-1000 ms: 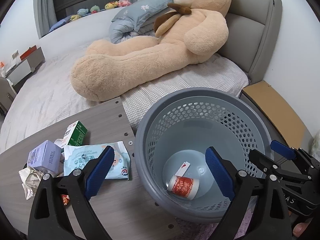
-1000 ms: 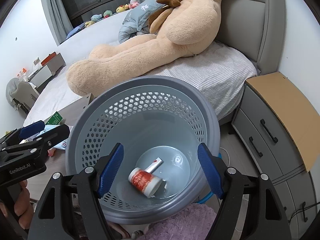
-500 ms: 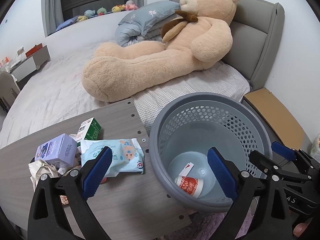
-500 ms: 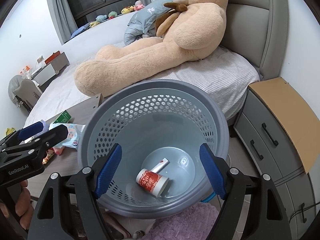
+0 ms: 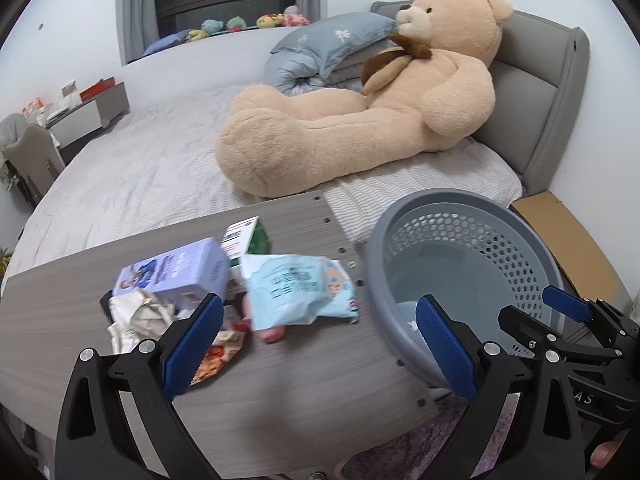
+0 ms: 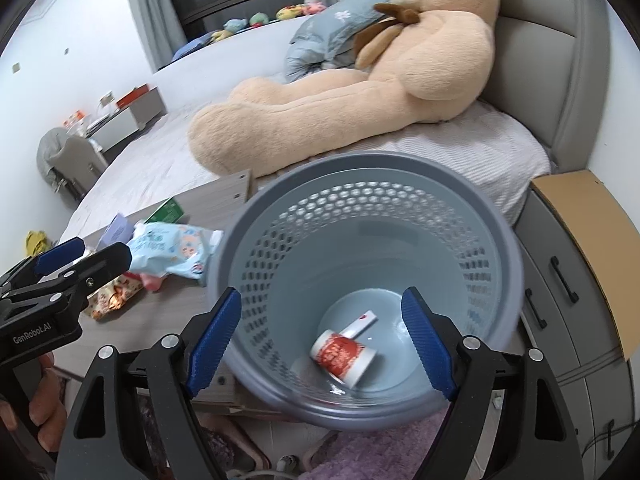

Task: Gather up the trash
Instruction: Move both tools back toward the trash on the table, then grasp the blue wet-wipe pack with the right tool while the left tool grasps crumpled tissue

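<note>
Behind everything runs a wide bed [image 5: 160,168] with a huge teddy bear [image 5: 360,112] sprawled across it, and against its near edge stands the grey wood-grain surface [image 5: 280,380] where the trash lies. A blue-grey perforated basket [image 6: 360,184] stands at the surface's right end, with a wooden nightstand [image 6: 592,240] beyond it.

Both claws hang empty. The left claw [image 5: 316,344] has its blue pads spread wide over the surface, nothing between them. The right claw [image 6: 320,344] has just been widening its jaws and holds nothing; it looks straight down into the basket, where a red-and-white paper cup [image 6: 344,356] lies on its side at the bottom with a small white slip [image 6: 364,320] beside it.

To my eye the step in hand is going for the next piece from the pile. The left claw is better placed. I would bring it down over the pale blue wipes packet [image 5: 296,288], which lies on top and nearest the basket, and pinch it across its narrow width so the soft pack does not fold and slip. Lifting it clear first would also stop it dragging its neighbours off the edge.

Counting what I can make out on the surface: one wipes packet, one lilac box [image 5: 176,272], one green-and-white carton [image 5: 248,236], one crumpled paper wad [image 5: 136,316], one patterned snack wrapper [image 5: 216,352], and something pink under the packet that is too blurred to name. One basket, one cup, one slip, two claws.
</note>
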### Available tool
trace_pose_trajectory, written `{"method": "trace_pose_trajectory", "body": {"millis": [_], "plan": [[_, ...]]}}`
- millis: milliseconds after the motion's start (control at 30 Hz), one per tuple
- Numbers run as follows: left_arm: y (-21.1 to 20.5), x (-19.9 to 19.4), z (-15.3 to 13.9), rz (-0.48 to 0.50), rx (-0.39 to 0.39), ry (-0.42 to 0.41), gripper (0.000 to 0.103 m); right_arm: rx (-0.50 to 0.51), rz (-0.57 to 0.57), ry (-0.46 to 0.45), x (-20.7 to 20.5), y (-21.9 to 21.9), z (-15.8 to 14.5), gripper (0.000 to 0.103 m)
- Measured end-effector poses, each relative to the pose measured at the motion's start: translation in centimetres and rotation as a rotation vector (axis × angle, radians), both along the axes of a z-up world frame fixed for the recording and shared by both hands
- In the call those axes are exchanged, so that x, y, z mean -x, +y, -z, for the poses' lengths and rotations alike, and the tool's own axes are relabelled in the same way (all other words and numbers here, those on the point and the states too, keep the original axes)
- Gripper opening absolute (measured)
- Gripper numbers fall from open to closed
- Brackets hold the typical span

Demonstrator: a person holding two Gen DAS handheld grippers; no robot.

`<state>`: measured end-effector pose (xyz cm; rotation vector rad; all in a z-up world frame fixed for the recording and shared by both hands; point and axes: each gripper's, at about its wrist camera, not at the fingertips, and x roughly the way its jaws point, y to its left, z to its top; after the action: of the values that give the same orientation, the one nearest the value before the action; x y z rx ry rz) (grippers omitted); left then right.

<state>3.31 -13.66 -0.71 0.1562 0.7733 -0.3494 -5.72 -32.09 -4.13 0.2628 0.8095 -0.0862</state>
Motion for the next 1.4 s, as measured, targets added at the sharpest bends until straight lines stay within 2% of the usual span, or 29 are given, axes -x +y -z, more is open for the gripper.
{"method": "trace_pose_trajectory", "body": {"millis": [333,567,767,1000,1400], "plan": [[6.6,-0.3,0.5,-0.141,-0.003,0.010,0.095,0.026,-0.168,-0.001,-2.8,4.9,0.1,0.079],[10.6,-0.3,1.1,-0.252,0.004,0.025,0.095,0.022,-0.341,0.009,-5.4,6.8,0.2,0.079],[13.0,-0.4,2.0,-0.328,-0.003,0.044,0.095,0.112,-0.490,0.042,-8.1,8.4,-0.1,0.079],[14.3,-0.8,2.3,-0.379,-0.021,0.056,0.095,0.249,-0.688,0.039,-10.1,10.3,0.2,0.079],[14.7,-2.1,2.0,-0.417,-0.033,0.055,0.095,0.292,-0.915,0.092,-13.7,12.3,1.5,0.082]]}}
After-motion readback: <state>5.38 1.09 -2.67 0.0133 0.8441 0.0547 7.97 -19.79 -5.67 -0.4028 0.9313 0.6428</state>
